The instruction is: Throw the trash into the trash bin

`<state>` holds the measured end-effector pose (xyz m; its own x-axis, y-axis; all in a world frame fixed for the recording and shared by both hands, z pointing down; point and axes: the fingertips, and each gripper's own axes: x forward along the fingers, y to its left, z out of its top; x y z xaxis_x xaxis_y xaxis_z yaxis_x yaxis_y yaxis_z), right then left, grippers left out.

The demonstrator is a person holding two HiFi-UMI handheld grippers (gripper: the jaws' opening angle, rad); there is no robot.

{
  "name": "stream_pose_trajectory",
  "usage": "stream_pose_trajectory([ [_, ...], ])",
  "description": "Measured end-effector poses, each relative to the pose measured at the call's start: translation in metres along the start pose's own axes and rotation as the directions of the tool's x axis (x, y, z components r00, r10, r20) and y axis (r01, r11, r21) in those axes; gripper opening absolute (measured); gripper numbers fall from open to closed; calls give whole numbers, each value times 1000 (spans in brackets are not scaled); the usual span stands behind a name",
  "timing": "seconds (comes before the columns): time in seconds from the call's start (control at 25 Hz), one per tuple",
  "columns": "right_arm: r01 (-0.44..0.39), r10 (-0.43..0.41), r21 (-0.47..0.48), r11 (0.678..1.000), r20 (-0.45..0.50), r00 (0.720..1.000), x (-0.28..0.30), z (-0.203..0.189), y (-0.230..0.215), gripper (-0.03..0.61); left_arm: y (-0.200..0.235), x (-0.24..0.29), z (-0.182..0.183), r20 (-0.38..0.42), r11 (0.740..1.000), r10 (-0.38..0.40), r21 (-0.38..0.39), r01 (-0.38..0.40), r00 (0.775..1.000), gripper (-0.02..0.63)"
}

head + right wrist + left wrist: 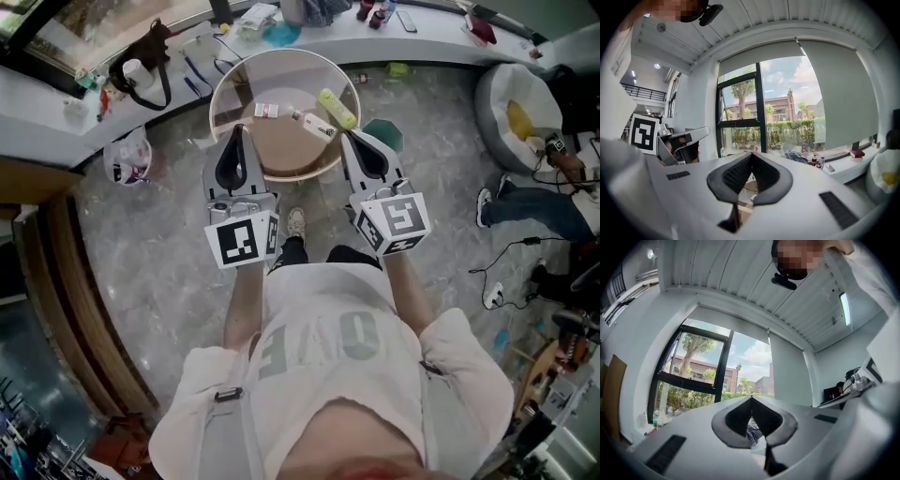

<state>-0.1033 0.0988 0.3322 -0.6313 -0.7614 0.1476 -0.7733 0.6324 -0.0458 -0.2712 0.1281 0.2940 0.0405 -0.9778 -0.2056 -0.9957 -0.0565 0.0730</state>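
Trash lies flat on the round table (291,155) ahead of us. It's a yellow-green bottle (337,108), a white tube (314,123) just beside it, and a small white box (267,111) further left. The labels are too small to read. Both tongs cover the table's near rim in the head view, and neither gripper view shows the trash itself.

Left tongs (238,129) (751,398): jaws together, nothing between the pads, touching nothing. Right tongs (346,136) (752,153): same, jaws closed and empty. Both hang over the table's near edge, short of the trash.

A green thing (384,131) on the floor is half hidden behind the right tongs, so we can't identify it.

The white-lined bin (495,103) (877,183) stands well apart to the right with something yellow inside. The right gripper view cuts it off at the edge. A seated person (525,204) beside it is cut off by the frame.
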Motion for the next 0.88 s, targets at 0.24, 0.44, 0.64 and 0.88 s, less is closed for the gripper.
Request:
stream_pose_trajectory([
  [0.24,0,0,-23,1000,-6,1000,28,6,-10,14,6,36,-12,-13,999,-22,-47,22,1000,12],
  [0.44,53,-52,-36,998,24,998,38,17,-44,14,-4,60,-15,-14,998,-50,-42,49,999,12],
  [0.64,87,-89,24,996,111,990,48,41,-100,15,-20,98,-4,29,999,-44,-19,45,999,12],
  [0.88,10,-9,-4,1000,142,990,61,50,-139,15,-57,144,0,45,999,-36,6,36,998,12],
])
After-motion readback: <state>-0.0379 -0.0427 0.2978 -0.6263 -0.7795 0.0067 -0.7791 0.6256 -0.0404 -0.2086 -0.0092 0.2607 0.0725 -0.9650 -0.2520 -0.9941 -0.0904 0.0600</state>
